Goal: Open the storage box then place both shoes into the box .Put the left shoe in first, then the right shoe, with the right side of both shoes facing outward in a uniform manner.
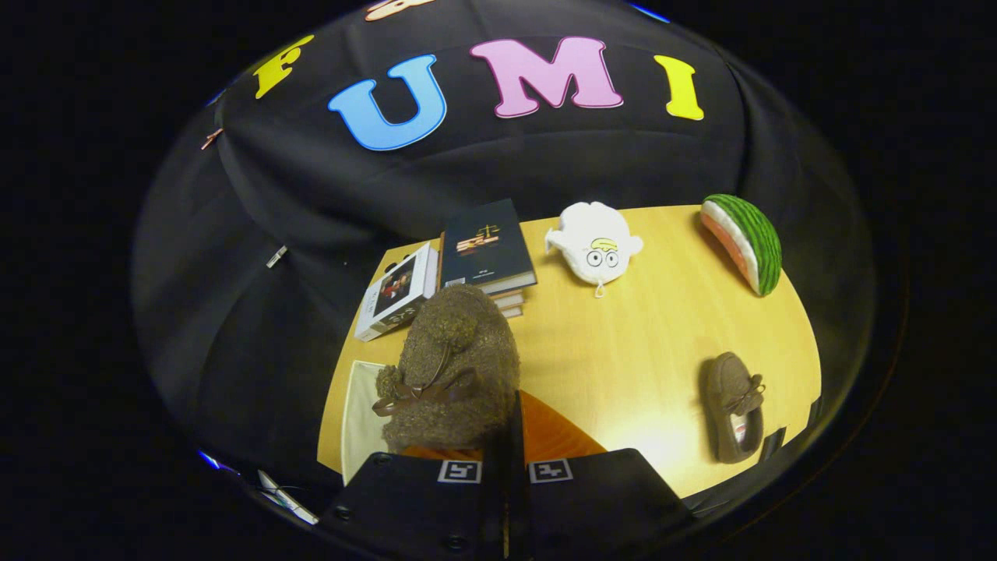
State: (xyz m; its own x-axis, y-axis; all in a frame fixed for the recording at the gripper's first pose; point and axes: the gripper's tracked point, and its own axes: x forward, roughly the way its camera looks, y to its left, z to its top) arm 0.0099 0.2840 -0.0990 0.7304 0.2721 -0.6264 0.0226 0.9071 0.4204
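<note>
My claw (510, 436) has its two fingers pressed nearly together, pinching the edge of one fuzzy brown shoe (452, 366) that hangs right ahead of them, bow (420, 389) toward me, toe pointing away. Shoe count: two. The second brown shoe (734, 405) lies on the wooden table (662, 327), well apart to the right of my fingers, opening facing up, bow on top. Under the held shoe I see one white tray-like piece (360, 421) at the table's near left edge, plus an orange surface (553, 432) just beyond my fingertips; can't tell whether either is the storage box or its lid. Beyond the held shoe: one stack of books (487, 249) with a dark cover on top, and one separate white book or box (397, 292) touching its left side. Further back: one white plush toy (596, 245) with cartoon eyes, and one watermelon slice (744, 241) near the far right corner.
</note>
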